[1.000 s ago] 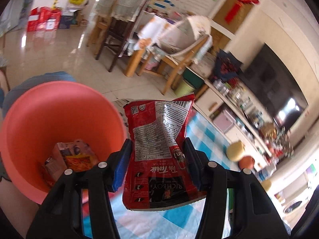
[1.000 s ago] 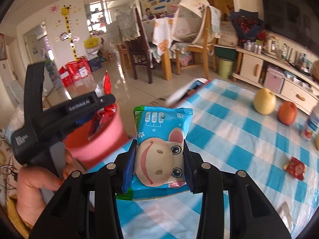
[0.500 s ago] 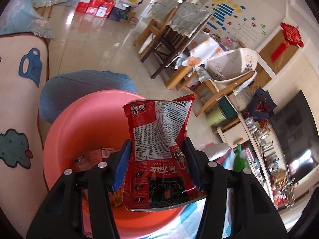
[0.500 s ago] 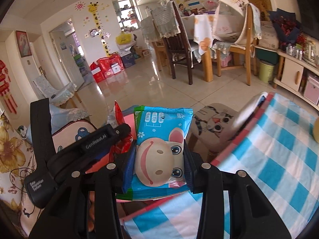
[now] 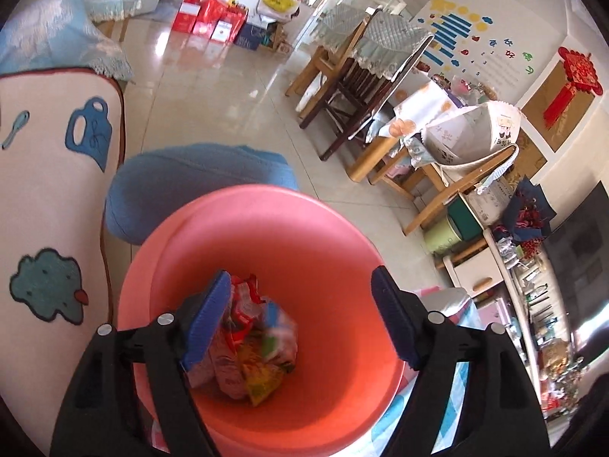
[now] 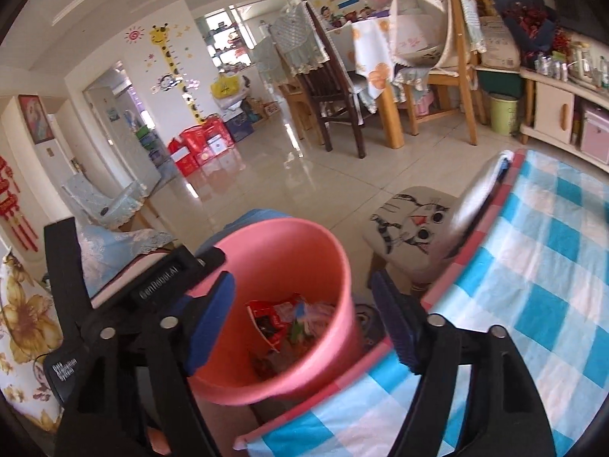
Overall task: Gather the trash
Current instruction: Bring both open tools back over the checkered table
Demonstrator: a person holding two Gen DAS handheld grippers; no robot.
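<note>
Both my tongs, left (image 5: 300, 316) and right (image 6: 304, 318), gape wide and empty above bin (image 5: 289, 228) so wrappers (image 5: 247, 346) land inside.

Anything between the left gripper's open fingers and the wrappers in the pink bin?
Nothing. In the left wrist view, the left gripper hangs open above the pink bin, with the wrappers directly below.

Legible text: "GenRobot.AI", white lettering on the black body of the left gripper (image 6: 213, 266), right wrist view, just left of the pink bin (image 6: 289, 304). A second white mark lower on that body is unreadable.
</note>
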